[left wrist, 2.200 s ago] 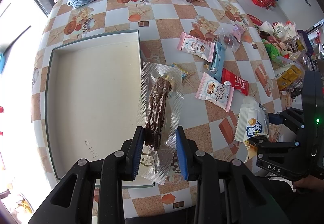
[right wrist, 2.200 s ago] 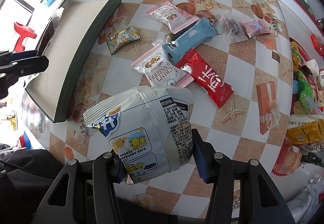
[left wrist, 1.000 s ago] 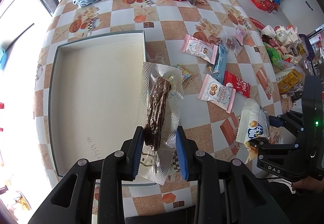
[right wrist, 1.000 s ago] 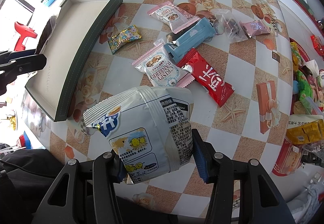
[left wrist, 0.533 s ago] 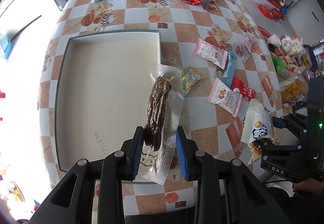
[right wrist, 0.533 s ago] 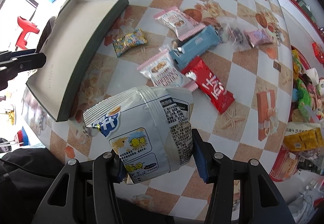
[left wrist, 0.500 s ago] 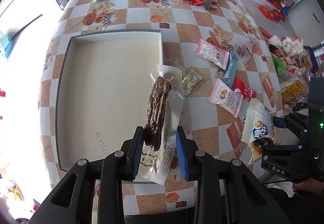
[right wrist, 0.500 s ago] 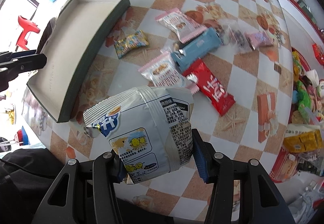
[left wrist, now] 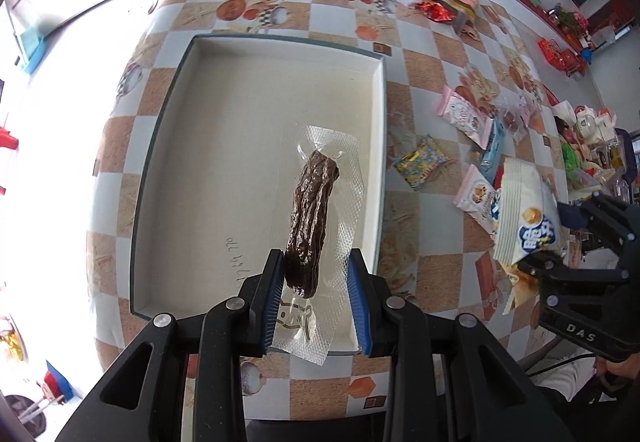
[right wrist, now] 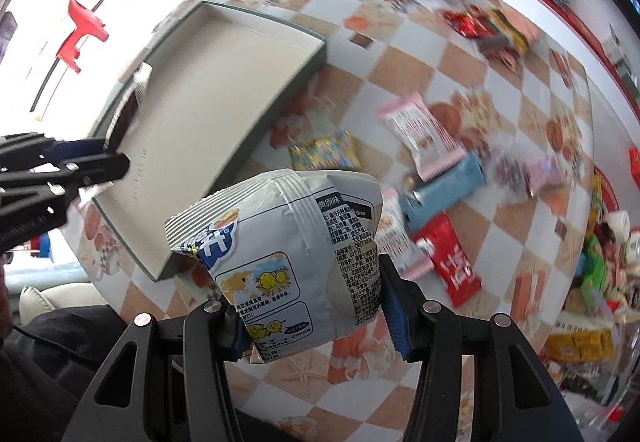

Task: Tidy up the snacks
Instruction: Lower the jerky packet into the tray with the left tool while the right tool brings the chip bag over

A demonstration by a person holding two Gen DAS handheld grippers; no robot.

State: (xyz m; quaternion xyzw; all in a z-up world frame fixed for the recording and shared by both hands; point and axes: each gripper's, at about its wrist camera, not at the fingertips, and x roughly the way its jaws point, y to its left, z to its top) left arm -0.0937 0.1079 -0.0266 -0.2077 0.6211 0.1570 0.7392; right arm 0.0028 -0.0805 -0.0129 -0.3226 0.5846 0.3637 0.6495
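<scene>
Holding my left gripper (left wrist: 316, 298) clamped on vacuum-sealed dark meat stick (left wrist: 310, 228), dangling above shallow box (left wrist: 256, 42) for drop. Clamping right gripper (right wrist: 312, 312) on white chip bag (right wrist: 288, 254), waiting beside box above checkered tablecloth (right wrist: 404, 54).

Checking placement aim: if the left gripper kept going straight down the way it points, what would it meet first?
Most likely the bare floor of the shallow box. The left gripper, shut on the vacuum-packed dark snack, hangs over the box's near right part. Height is unclear, and the box's near rim is close.
</scene>
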